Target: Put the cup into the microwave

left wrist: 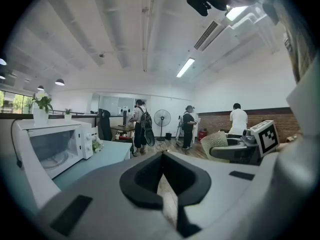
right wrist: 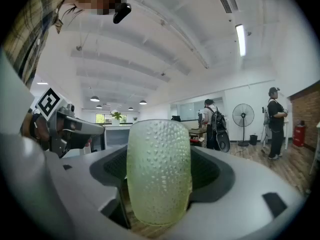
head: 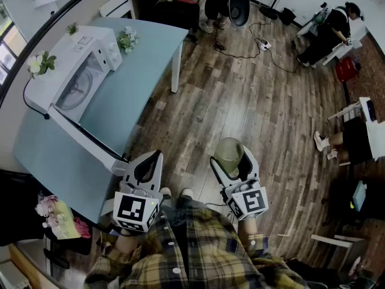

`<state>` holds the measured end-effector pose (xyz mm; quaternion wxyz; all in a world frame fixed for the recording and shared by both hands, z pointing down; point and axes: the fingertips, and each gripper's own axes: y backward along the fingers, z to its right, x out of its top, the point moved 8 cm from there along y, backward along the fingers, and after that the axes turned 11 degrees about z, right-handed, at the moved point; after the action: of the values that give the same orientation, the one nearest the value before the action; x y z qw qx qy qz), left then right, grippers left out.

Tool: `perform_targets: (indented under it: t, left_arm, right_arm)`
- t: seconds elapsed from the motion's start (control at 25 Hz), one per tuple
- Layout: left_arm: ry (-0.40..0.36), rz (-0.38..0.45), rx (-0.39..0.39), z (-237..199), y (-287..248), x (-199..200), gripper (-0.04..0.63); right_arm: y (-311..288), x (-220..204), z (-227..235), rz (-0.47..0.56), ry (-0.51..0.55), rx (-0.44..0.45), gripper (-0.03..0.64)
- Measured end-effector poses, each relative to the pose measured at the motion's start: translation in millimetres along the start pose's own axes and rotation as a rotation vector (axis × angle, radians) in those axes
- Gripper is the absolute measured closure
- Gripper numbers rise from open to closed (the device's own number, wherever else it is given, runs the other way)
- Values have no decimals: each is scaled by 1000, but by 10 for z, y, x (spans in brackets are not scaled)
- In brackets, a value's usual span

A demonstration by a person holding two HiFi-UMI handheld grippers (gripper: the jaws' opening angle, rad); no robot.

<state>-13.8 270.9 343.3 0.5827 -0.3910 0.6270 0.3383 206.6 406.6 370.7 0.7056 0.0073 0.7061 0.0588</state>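
Gripping a bumpy pale-green plastic cup [right wrist: 159, 171] between its jaws, the right gripper [head: 232, 160] held it ready for the open white microwave [head: 78, 80] at ten o'clock, left gripper [head: 147, 164] jaws closed, empty.

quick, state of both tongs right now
left tongs: closed, empty
right tongs: closed on the cup
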Motion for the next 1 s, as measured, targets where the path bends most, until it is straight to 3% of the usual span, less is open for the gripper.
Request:
perform_targets:
  t: [0.48,1.0]
  left_arm:
    - [-12,7,31,414,-46,-37,603]
    - [0,-16,90,399,-185,-169,603]
  right_arm:
    - [375,12,273,26,-51,25,249]
    - [373,-189,485,-11,-128,26,249]
